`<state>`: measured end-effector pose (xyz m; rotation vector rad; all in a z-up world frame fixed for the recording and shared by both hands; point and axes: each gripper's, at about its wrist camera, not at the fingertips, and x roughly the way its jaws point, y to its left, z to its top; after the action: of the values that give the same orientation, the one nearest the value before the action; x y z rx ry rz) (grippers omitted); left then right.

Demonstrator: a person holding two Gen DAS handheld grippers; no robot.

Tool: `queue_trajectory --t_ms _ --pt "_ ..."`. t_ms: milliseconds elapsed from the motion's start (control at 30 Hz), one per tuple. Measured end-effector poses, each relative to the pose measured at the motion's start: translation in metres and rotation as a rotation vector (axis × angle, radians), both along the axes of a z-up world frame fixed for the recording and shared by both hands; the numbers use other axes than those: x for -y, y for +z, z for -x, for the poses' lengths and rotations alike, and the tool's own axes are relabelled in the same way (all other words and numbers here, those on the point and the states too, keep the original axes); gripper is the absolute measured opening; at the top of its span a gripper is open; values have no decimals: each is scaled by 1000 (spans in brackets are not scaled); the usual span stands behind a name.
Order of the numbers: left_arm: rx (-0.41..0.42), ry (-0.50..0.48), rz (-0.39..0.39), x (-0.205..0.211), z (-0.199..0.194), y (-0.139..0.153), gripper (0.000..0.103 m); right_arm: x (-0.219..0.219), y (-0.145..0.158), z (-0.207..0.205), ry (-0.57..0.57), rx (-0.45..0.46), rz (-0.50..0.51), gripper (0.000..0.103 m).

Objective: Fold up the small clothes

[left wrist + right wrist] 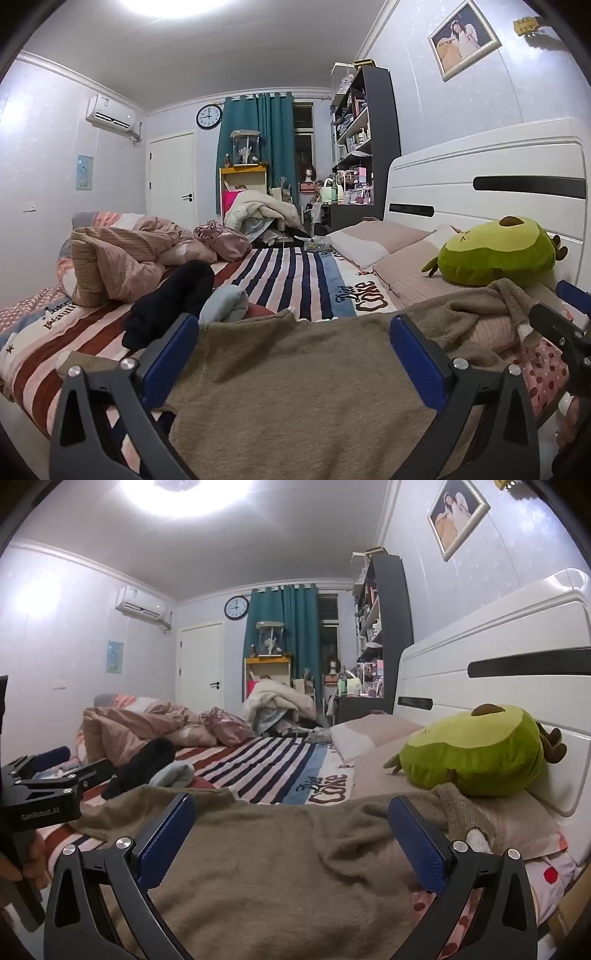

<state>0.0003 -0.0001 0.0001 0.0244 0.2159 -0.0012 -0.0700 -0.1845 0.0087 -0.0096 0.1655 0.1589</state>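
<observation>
A fuzzy brown garment [303, 373] lies spread on the near part of the bed, one end bunched towards the pillows. My left gripper [293, 332] is open, its blue pads standing wide apart over the garment's left part. My right gripper [291, 812] is open too, over the garment [288, 860] nearer the headboard. Each gripper shows at the edge of the other's view: the right one [561, 325] and the left one [51, 775]. Neither grips cloth.
A black garment [173, 295] and a light blue one [225, 302] lie on the striped sheet [280, 273] beyond. A green avocado plush [495, 251] rests on the pillows by the white headboard [480, 173]. A crumpled pink quilt [118, 254] lies at far left.
</observation>
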Motion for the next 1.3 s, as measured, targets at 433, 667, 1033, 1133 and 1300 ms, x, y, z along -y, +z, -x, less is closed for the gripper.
queue_trajectory --t_ms 433,667,1033,1133,1300 --pt "9 2 1 -7 4 -1 102 1 2 -2 -3 -4 -3 103" --pt "5 6 -1 -5 3 0 102 4 -5 -6 -6 -4 -7 103" --pt "13 35 -14 -2 4 -3 102 6 -4 -5 4 -26 -20 103" --pt "23 45 -17 -2 6 -2 102 4 -4 -5 16 -30 -17 103" --pt "35 51 -30 -3 10 0 102 -5 -2 -9 37 -45 -16 103"
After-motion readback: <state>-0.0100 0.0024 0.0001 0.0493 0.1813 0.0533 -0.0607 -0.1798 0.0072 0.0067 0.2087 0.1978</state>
